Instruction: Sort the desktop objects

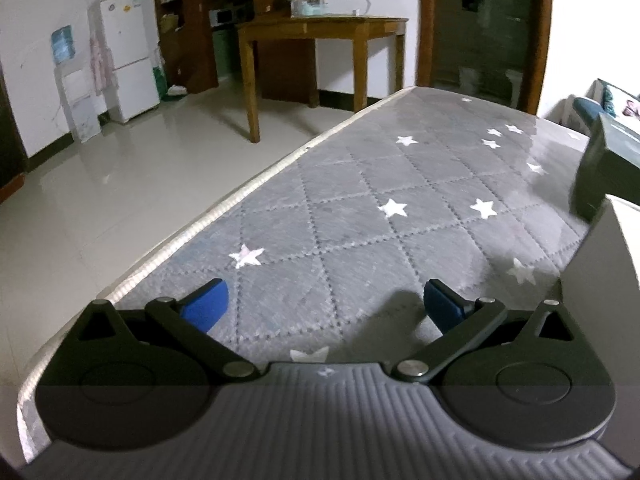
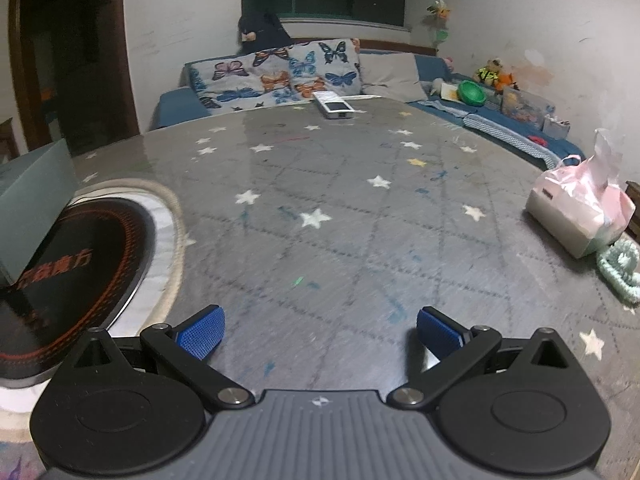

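Note:
My left gripper hovers open over the grey star-patterned table cover, nothing between its blue pads. A dark box and a pale box stand at its right. My right gripper is open too, above the same cover. In the right wrist view a black round induction cooker lies at the left beside a pale box. A white remote rests at the far edge. A pink tissue pack and a mint knitted item sit at the right.
The table's left edge drops to a tiled floor, with a wooden table and a white fridge beyond. A butterfly-print cushion, a sofa with toys and a green bowl lie behind the far edge.

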### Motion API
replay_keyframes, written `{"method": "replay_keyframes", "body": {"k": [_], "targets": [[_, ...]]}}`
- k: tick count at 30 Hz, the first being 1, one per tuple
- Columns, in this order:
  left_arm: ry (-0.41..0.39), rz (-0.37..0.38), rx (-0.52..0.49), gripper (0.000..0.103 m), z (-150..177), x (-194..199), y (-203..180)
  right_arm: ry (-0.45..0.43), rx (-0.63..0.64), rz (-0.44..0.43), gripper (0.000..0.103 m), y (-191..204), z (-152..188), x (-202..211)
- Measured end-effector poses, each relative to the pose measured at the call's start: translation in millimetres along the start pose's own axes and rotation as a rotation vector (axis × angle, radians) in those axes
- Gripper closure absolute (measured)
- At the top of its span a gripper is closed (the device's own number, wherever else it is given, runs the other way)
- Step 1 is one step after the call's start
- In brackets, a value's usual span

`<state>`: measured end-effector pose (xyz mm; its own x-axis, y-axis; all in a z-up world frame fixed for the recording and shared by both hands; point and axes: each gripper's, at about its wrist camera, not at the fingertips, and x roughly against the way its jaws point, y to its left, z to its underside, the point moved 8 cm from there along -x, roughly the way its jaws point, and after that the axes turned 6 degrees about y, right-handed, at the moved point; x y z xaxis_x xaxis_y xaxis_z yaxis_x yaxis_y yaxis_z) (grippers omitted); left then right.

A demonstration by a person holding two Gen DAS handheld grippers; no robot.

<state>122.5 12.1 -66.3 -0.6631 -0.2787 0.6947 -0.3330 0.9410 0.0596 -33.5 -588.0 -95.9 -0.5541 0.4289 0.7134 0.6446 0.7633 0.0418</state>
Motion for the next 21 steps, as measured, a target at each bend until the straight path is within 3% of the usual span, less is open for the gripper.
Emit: {"method": "replay_keyframes", "body": {"k": [21], "targets": [[-0.010,-0.008,-0.121,0.000,18.7,34.6,-1.2,0.019,0.167,-0.096,0.000,44.8,27.5,36.9]]}}
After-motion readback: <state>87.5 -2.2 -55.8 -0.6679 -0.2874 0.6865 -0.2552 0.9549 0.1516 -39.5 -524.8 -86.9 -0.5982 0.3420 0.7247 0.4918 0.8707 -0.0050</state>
